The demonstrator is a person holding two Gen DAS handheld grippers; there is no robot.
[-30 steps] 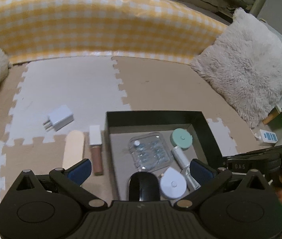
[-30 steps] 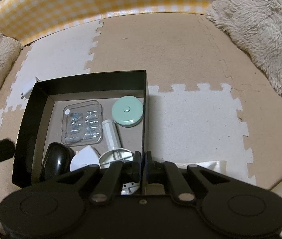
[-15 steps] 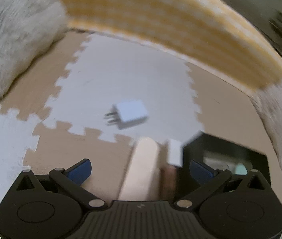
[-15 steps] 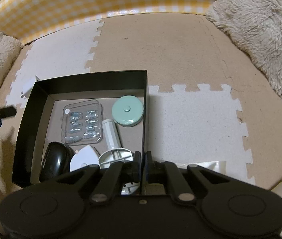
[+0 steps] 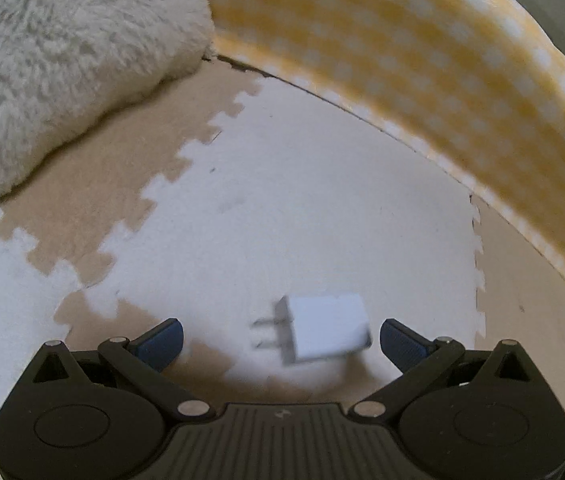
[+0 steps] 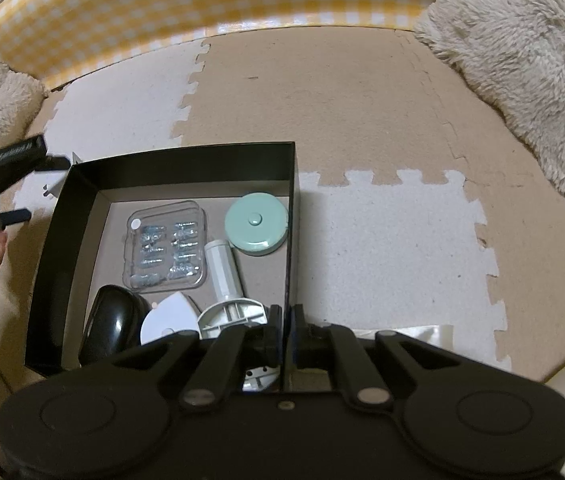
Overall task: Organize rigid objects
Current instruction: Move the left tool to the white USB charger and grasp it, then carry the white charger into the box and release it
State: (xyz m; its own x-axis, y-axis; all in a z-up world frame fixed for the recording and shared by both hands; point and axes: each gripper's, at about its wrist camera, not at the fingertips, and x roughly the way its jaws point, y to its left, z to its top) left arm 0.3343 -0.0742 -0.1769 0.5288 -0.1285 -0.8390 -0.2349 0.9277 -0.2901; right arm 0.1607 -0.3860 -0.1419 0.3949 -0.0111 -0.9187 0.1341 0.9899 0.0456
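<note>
The left claw (image 5: 281,338) is spread wide over the white foam floor mat (image 5: 322,216), with the white plug adapter (image 5: 324,334) lying between its blue pads, untouched. The right claw (image 6: 286,330) is pressed together, pinching the near right wall of the black box (image 6: 186,158), which holds a mint round case (image 6: 256,224) and a clear screw case (image 6: 166,250).

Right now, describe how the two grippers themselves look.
Both are matte black plastic. The left gripper has two round discs at its base, a ribbed middle panel, silver pivot pins and blue ribbed pads on its fingers. The right gripper has the same discs, link bars and silver pins.
</note>
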